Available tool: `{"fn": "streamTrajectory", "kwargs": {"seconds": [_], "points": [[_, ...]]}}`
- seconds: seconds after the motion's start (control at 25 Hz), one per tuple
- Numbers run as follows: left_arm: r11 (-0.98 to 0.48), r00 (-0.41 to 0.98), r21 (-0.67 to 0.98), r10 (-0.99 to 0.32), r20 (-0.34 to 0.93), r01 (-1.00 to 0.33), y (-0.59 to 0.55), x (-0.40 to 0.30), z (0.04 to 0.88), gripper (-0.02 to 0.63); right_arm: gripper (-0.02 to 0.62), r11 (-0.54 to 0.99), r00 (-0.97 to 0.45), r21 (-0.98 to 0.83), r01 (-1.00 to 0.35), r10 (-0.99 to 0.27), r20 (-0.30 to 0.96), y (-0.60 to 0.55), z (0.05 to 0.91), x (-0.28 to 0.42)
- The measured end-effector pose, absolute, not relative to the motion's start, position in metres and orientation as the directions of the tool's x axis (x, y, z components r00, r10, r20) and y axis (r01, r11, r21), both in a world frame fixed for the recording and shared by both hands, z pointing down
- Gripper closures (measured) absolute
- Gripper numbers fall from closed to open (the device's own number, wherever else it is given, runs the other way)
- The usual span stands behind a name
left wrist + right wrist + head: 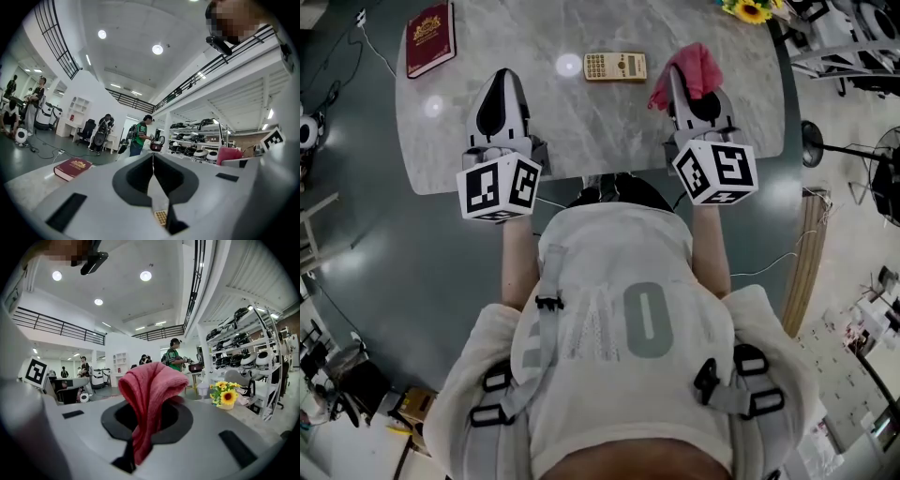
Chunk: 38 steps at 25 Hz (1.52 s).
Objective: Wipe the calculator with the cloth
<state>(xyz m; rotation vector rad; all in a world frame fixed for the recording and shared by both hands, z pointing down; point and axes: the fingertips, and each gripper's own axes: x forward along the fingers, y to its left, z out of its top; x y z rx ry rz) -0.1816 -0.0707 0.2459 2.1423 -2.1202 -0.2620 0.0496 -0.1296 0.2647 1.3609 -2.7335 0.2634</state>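
Two grippers reach forward side by side over the table [581, 131]. Our forearms run out straight from the body, roughly parallel, and both tools point about level toward the far edge. Each one carries one marker cube at its rear, so we count two cubes, the left [499, 187] and the right [717, 171].

Our left gripper [500, 77] sits over the near left part of the table. Its jaws are pressed together along a thin seam and nothing is between them. Our right gripper [684, 89] sits over the near right part, about level with the left. Its jaws are closed on one red cloth [694, 70], which bunches up above the tips, and one fold hangs down through the gap.

We count one calculator [615, 67], beige with rows of keys. It lies flat near the far edge, about midway along it, ahead of both grippers and between their lines. The cloth is just to its right in the head view and does not cover it. A corner of its keypad also shows low in the left gripper view, under the closed tips.

One dark red book [429, 37] lies at the far left corner, well apart from the calculator. One bunch of sunflowers [750, 9] stands at the far right corner.
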Motion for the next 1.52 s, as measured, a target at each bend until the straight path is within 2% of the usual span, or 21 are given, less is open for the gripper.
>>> {"fn": "streamTrajectory", "kwargs": {"seconds": [0.52,0.68,0.72,0.8,0.84,0.88,0.92,1.04,1.24,1.32,1.52], "points": [[-0.018,0.013,0.21,-1.0,-0.025,-0.978,-0.103,-0.163,0.256,0.584,0.541,0.614,-0.626,-0.123,-0.78,-0.763,0.164,-0.158,0.278,0.056],[-0.041,0.028,0.207,-0.998,-0.065,-0.977,-0.105,-0.158,0.247,0.581,0.541,0.614,-0.626,-0.122,-0.78,-0.762,0.165,-0.163,0.278,0.06],[-0.089,0.074,0.195,-0.994,-0.083,-0.977,-0.106,-0.151,0.243,0.536,0.541,0.617,-0.629,-0.12,-0.778,-0.76,0.166,-0.164,0.278,0.06],[-0.212,0.195,0.173,-0.975,-0.108,-0.962,-0.111,-0.133,0.238,0.302,0.541,0.623,-0.633,-0.115,-0.774,-0.756,0.168,-0.165,0.279,0.061],[-0.264,0.249,0.163,-0.962,-0.111,-0.951,-0.115,-0.126,0.238,0.225,0.541,0.623,-0.633,-0.115,-0.774,-0.755,0.169,-0.166,0.279,0.061],[-0.309,0.295,0.148,-0.949,-0.107,-0.94,-0.118,-0.119,0.237,0.17,0.541,0.623,-0.634,-0.116,-0.773,-0.755,0.17,-0.167,0.28,0.061],[-0.349,0.339,0.122,-0.936,-0.097,-0.929,-0.12,-0.113,0.237,0.15,0.541,0.623,-0.634,-0.118,-0.773,-0.754,0.17,-0.168,0.28,0.062],[-0.472,0.472,-0.013,-0.881,-0.002,-0.881,-0.123,-0.094,0.242,0.12,0.541,0.631,-0.641,-0.119,-0.767,-0.748,0.17,-0.171,0.28,0.063],[-0.688,0.628,-0.234,-0.724,0.285,-0.687,-0.126,-0.073,0.286,0.117,0.541,0.645,-0.655,-0.117,-0.756,-0.736,0.174,-0.175,0.283,0.065],[-0.757,0.64,-0.279,-0.651,0.409,-0.591,-0.133,-0.073,0.323,0.117,0.541,0.652,-0.661,-0.115,-0.75,-0.728,0.184,-0.175,0.287,0.065],[-0.862,0.58,-0.217,-0.475,0.662,-0.459,-0.155,-0.091,0.423,0.118,0.541,0.672,-0.669,-0.082,-0.736,-0.703,0.241,-0.174,0.3,0.054]]}}
